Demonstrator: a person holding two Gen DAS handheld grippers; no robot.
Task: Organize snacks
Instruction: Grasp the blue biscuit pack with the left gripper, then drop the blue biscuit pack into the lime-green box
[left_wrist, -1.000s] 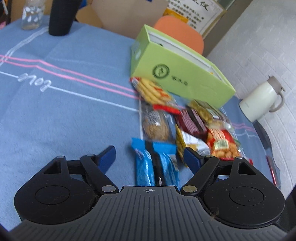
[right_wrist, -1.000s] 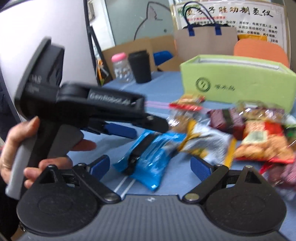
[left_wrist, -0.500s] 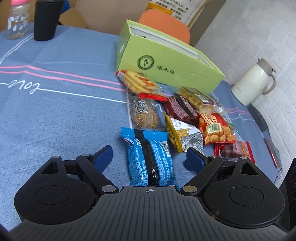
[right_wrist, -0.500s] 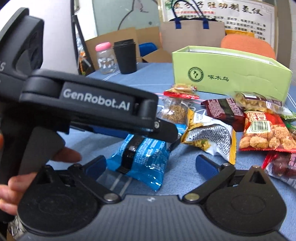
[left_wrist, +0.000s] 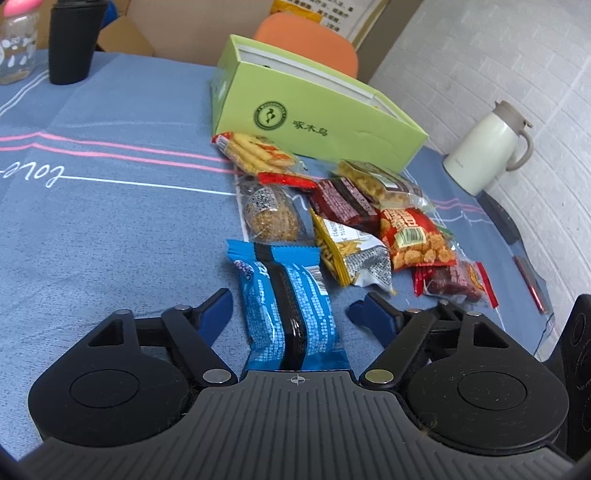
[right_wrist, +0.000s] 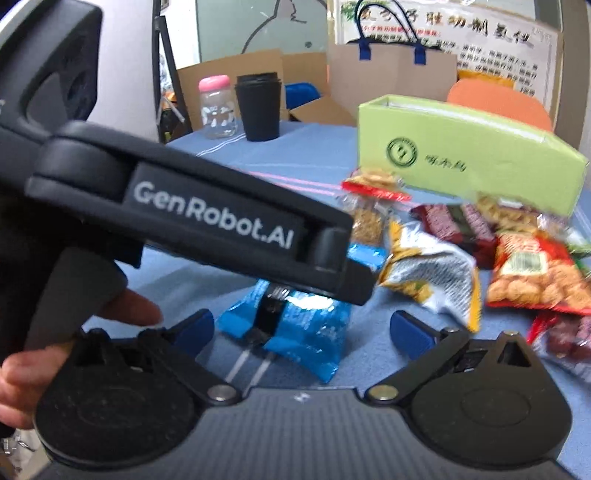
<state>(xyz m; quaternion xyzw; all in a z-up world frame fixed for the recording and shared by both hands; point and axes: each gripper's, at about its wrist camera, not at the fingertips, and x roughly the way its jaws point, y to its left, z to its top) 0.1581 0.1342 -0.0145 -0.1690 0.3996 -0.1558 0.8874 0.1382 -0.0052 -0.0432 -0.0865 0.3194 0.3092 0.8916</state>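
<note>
One blue packet (left_wrist: 286, 306) lay flat on the blue cloth (left_wrist: 110, 240), lengthwise between the spread fingers of the left gripper (left_wrist: 291, 306); neither blue pad touched it, so nothing was held. A second earlier the same packet had appeared blurred and lower in the left wrist view, with only its far part showing; by this moment the gripper had settled, the view had sharpened, and the packet sat squarely in the gap. This suggests the approach was finished and that closing the fingers was the step in hand. The right gripper (right_wrist: 301, 328) was likewise wide open and empty, hovering over the near end of the packet (right_wrist: 295, 328), with the left gripper's body (right_wrist: 207, 225) crossing the view above it. That body had filled more of the right wrist view over the last second, so the two tools had drawn together and may crowd each other. Beyond the packet lay the remaining snacks, loosely overlapping: a yellow-and-silver bag (left_wrist: 351, 254), a round biscuit (left_wrist: 271, 214), a cracker pack (left_wrist: 258, 153), a dark red bar (left_wrist: 343, 203) and a red bag (left_wrist: 413, 240). The green box (left_wrist: 314, 122) stood behind them, probably their destination. Sorting seemed barely begun.
</note>
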